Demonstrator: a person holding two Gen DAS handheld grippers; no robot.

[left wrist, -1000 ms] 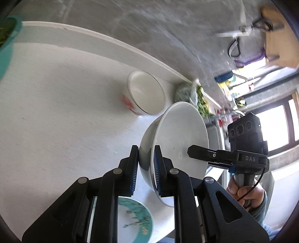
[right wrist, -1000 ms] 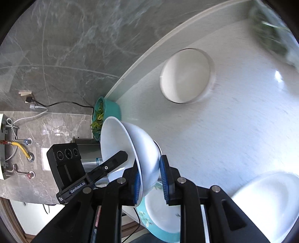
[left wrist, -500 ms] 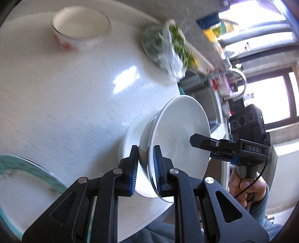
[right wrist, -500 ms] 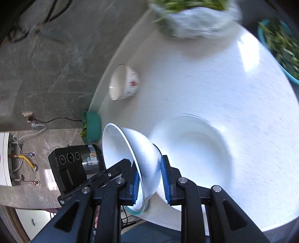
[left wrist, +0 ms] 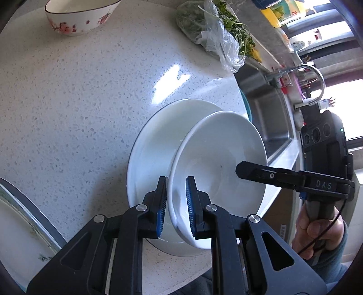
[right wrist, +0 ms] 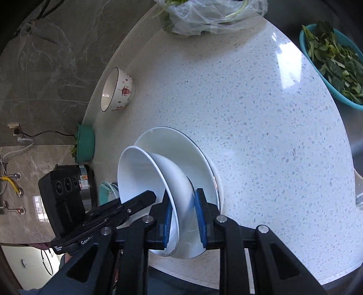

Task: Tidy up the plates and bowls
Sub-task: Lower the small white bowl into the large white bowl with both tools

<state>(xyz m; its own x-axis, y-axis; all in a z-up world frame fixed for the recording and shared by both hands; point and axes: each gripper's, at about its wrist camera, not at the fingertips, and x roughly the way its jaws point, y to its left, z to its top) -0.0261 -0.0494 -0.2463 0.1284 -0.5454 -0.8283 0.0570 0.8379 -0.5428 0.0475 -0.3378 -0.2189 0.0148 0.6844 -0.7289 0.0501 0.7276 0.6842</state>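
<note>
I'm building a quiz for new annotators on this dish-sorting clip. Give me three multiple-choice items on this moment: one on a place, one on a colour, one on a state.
1. Where is the held white bowl?
A. Over the sink
B. Over the white plate
C. Beside the floral bowl

2. What colour is the basket of leafy greens?
A. Teal
B. Red
C. Black

3. How is the white bowl gripped?
A. By the left gripper alone
B. By neither gripper
C. By both, the right gripper too, at opposite rims

Answers:
1 B, the plate lies directly under it on the counter.
2 A, its rim shows teal in the right wrist view.
3 C, each view shows fingers clamped on the rim.
</note>
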